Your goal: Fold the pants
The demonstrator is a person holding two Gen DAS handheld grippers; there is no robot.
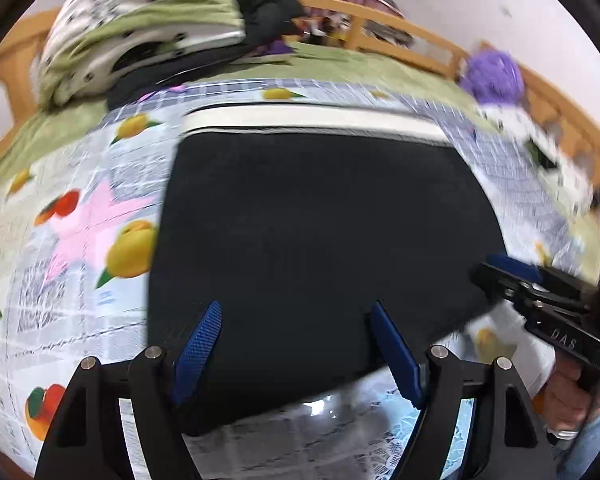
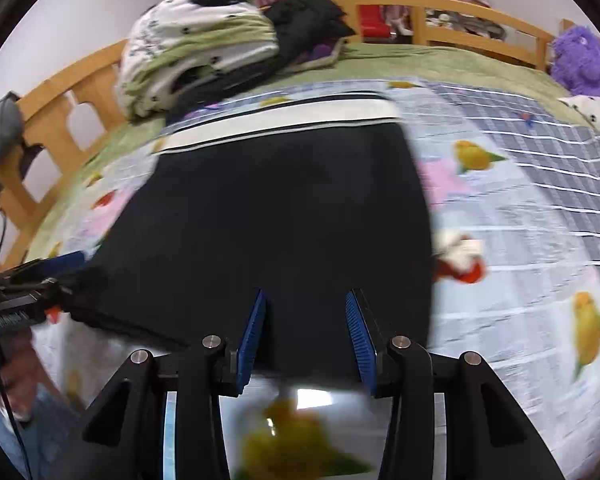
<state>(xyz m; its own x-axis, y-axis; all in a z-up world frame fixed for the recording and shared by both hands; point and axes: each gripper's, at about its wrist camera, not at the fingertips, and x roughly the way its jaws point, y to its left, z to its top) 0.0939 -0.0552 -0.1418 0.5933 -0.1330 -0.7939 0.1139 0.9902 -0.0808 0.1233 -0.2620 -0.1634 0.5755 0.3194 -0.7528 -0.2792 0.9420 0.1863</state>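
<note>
Black pants [image 1: 324, 248] lie folded flat on the fruit-print sheet [image 1: 72, 208] covering the bed [image 2: 440, 56], white waistband at the far edge. Left gripper [image 1: 296, 344] hovers over the near edge, fingers spread apart, nothing between them. Right gripper [image 2: 306, 332] likewise, fingers apart above the pants' near hem, holding nothing

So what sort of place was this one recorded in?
Most likely a bedroom. The black pants lie on a fruit-print sheet spread over a bed with a wooden bed rail, folded bedding and a purple plush toy.
</note>
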